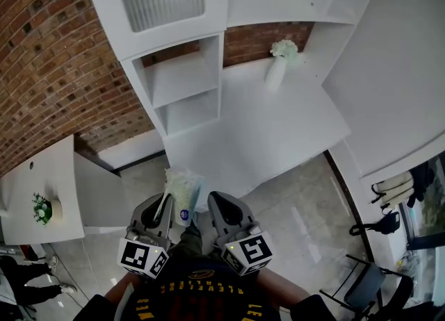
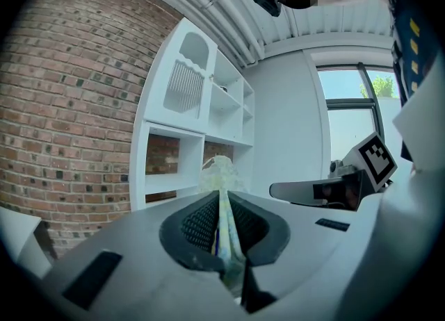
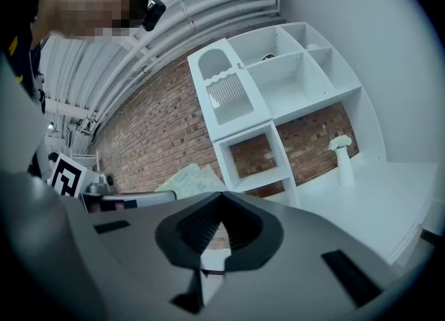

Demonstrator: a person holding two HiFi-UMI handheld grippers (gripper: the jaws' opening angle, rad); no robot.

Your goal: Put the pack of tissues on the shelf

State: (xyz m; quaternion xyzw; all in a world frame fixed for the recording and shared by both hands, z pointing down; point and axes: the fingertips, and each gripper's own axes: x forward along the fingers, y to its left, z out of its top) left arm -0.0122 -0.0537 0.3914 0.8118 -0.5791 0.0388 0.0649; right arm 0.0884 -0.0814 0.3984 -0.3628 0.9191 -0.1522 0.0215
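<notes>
The pack of tissues point(image 1: 184, 189), a pale green and white soft pack, sticks out ahead of my left gripper point(image 1: 165, 200), which is shut on its edge. In the left gripper view the pack point(image 2: 221, 172) stands upright, pinched between the dark pads of that gripper point(image 2: 222, 208). My right gripper point(image 1: 214, 200) is beside it on the right, shut with nothing in it point(image 3: 221, 198). The white shelf unit point(image 1: 182, 85) with open compartments stands ahead against the brick wall, also visible as the shelf point(image 2: 182, 147) and the shelf point(image 3: 259, 147).
A white vase of flowers point(image 1: 280, 59) stands on the white counter point(image 1: 278, 128) right of the shelf. A white table point(image 1: 42, 187) with a small plant is at the left. The floor is tiled. A chair point(image 1: 361, 281) is at the lower right.
</notes>
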